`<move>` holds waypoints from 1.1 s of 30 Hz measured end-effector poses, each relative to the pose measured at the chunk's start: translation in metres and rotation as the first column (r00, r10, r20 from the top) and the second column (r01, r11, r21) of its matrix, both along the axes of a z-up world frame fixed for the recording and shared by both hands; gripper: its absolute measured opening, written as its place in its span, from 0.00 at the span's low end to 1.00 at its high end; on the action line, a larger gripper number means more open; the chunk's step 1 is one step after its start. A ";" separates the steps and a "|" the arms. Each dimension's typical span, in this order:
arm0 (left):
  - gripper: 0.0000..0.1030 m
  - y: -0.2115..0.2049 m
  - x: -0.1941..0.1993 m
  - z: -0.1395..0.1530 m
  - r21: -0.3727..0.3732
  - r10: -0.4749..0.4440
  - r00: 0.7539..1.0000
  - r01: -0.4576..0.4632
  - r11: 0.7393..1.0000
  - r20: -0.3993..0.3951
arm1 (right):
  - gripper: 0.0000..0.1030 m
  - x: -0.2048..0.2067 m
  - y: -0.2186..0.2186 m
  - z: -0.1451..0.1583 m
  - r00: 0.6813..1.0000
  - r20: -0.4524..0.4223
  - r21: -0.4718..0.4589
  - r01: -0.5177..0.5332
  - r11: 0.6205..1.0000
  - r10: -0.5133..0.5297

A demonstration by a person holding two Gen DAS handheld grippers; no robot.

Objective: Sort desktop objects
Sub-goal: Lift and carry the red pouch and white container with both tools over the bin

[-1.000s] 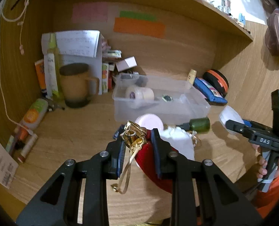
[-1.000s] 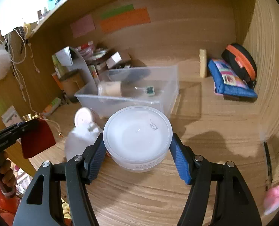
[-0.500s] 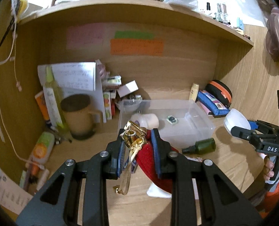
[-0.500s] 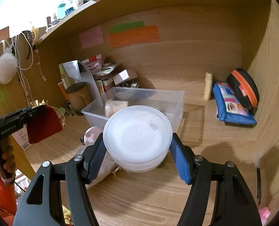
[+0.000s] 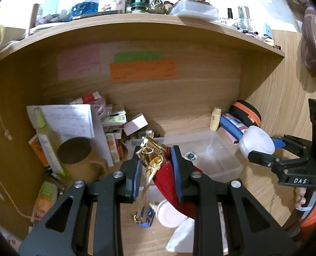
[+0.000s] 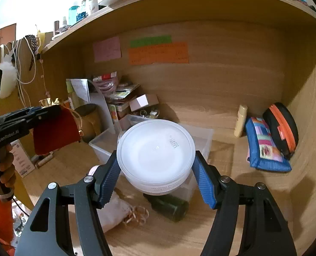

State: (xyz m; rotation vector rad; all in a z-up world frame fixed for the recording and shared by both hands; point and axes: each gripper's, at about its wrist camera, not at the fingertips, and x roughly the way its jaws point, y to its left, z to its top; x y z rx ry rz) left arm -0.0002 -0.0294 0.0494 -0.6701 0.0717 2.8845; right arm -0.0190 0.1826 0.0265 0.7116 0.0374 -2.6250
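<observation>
Holding two items mid-air, both over the near desk (image 6: 254, 209). Left gripper (image 5: 155, 170) fingers clenched on red pouch (image 5: 168, 181) with gold tie. Right gripper (image 6: 155, 179) fingers clamped on white round tub (image 6: 155, 151). Below, near edge, unsorted: white cloth bag (image 6: 111, 211), dark green bottle (image 6: 168, 205), pink-lidded jar (image 5: 168, 213), small blue packet (image 5: 146, 214). Mid-desk: clear bin (image 5: 224, 160) holds only a small dark square item (image 5: 190, 155); other contents hidden by the fingers. Far right: blue pouch (image 6: 264, 145), black-orange case (image 6: 281, 128), cream tube (image 6: 241, 120). Far left: clutter untouched. Judgement: early stage, most sorting left.
</observation>
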 end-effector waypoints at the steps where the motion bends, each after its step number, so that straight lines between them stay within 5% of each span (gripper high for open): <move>1: 0.25 0.002 -0.003 0.001 0.001 -0.006 1.000 0.006 1.000 0.000 | 0.61 -0.002 -0.001 0.001 1.000 -0.004 0.002 -0.001 1.000 0.001; 17: 0.25 0.019 -0.064 0.009 0.020 -0.040 0.999 0.039 0.999 0.022 | 0.61 -0.044 -0.009 0.012 1.000 -0.014 0.009 -0.026 1.000 0.026; 33: 0.25 0.035 -0.123 -0.033 0.019 -0.088 0.986 0.086 0.996 0.145 | 0.61 -0.093 -0.009 -0.023 0.995 0.103 0.028 0.000 1.000 -0.003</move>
